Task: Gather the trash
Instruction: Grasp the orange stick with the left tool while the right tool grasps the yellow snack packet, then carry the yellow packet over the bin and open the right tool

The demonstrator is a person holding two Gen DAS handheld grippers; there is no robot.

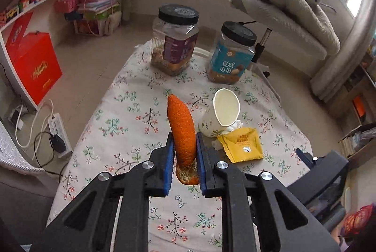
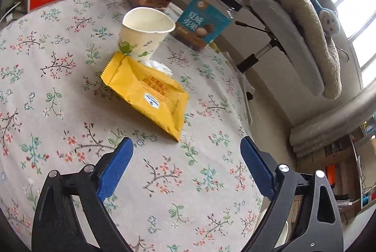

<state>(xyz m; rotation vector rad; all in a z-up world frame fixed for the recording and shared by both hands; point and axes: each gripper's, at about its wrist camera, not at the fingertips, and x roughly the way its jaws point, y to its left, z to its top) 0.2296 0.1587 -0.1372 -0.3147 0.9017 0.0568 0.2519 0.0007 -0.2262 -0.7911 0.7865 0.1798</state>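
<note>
On the floral tablecloth (image 2: 58,111) three bits of trash wait: a dented paper cup (image 2: 143,33), a yellow wrapper (image 2: 150,92) just in front of it, and a white tissue (image 2: 159,67) poking out between them. Over the cloth, the left gripper (image 1: 185,143) pinches an orange peel (image 1: 182,129), raised and pointing away. The right gripper (image 2: 186,153) hovers spread wide and empty, near the wrapper's corner. By my reading, one piece is picked up and three are left. No bin shows in either view, so where the peel goes is unclear. Two lidded jars (image 1: 175,45) at the far edge look like keepers.
</note>
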